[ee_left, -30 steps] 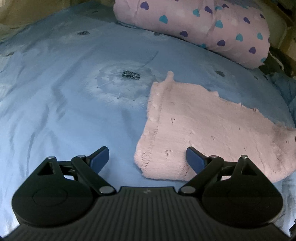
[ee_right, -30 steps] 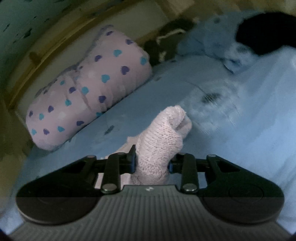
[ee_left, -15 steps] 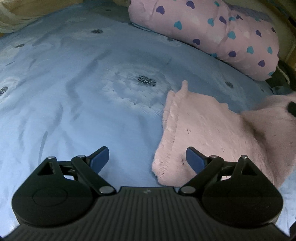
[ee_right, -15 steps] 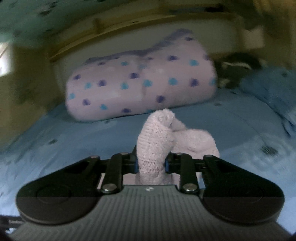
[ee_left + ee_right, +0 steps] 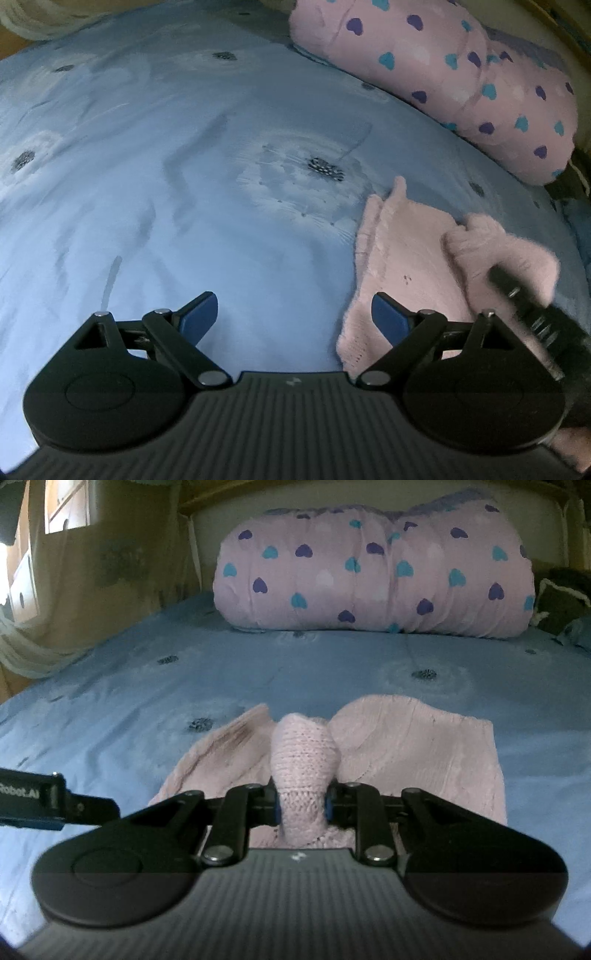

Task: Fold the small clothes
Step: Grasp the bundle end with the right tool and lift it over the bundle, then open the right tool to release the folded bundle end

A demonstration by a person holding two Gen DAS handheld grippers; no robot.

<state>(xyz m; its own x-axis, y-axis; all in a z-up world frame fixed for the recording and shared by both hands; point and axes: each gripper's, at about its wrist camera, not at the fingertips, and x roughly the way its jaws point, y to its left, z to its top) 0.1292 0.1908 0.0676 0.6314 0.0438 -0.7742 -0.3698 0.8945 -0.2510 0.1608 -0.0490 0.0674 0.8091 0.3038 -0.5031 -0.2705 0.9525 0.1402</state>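
Pink knitted garment (image 5: 413, 746) on blue bedsheet (image 5: 184, 184), fold underway, unfinished. Right gripper (image 5: 301, 806) closing, pinching a bunched end over the rest. Left gripper (image 5: 293, 317) spread wide, empty.

Blue bedsheet (image 5: 147, 184), pink knit garment (image 5: 402, 254), heart-print pillow (image 5: 373, 572)

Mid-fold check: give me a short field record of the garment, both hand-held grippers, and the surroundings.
garment: pink knit garment, partly folded over itself on the blue bedsheet
right hand-held gripper: jaws closing, a bunched fold of the knit pinched between the pads
left hand-held gripper: open, empty, over the sheet at the garment's edge
background: heart-print pillow at the head of the bed
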